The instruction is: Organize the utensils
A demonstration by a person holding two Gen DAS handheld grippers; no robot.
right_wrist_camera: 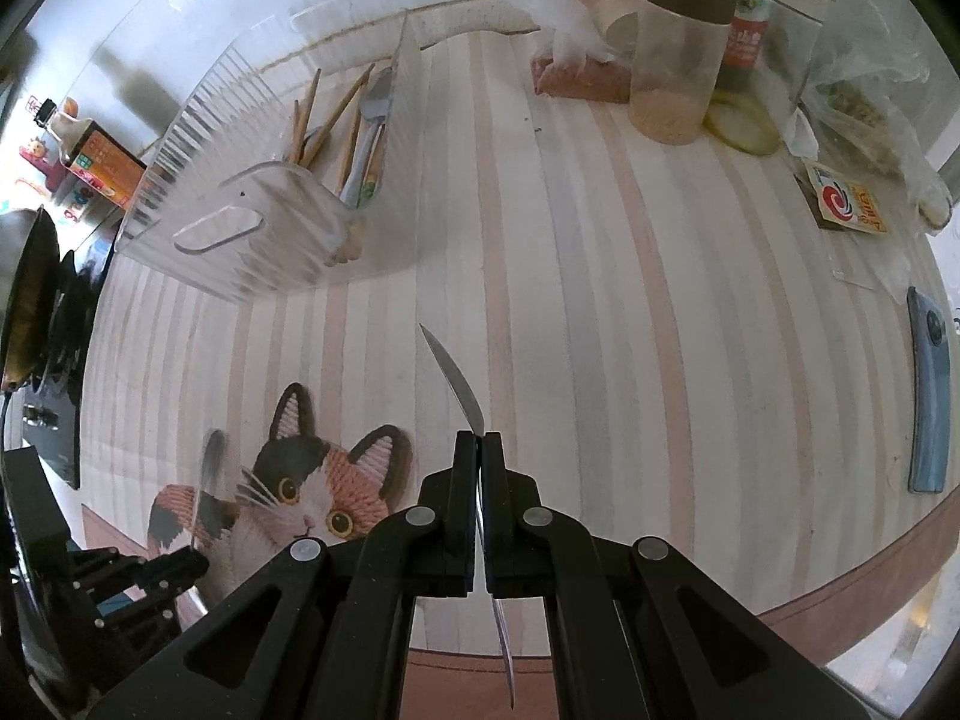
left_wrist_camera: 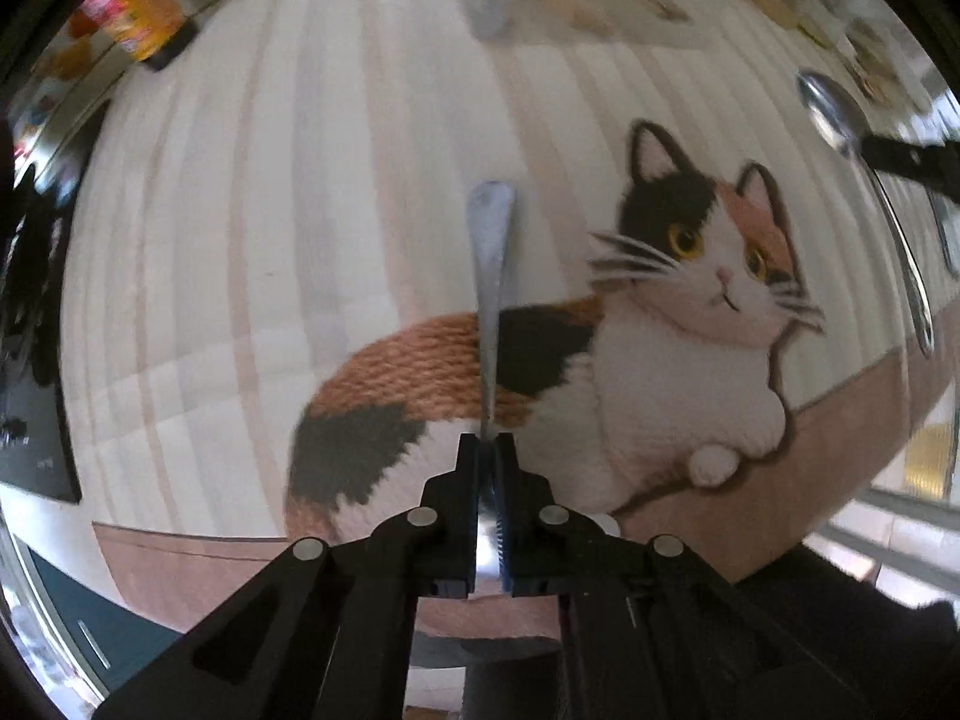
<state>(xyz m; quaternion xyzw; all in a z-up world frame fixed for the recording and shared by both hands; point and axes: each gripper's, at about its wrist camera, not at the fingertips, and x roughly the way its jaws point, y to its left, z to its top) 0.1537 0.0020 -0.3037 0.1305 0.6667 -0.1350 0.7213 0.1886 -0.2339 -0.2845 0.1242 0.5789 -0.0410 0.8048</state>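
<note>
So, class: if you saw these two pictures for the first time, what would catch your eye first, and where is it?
The calico cat picture on the striped tablecloth stands out first, lying just beyond the left gripper. Next come the two metal utensils: the left gripper's jaws are shut on a spoon handle, and the right gripper is shut on another spoon. Farther back in the right wrist view sits a clear plastic organizer holding chopsticks.
</note>
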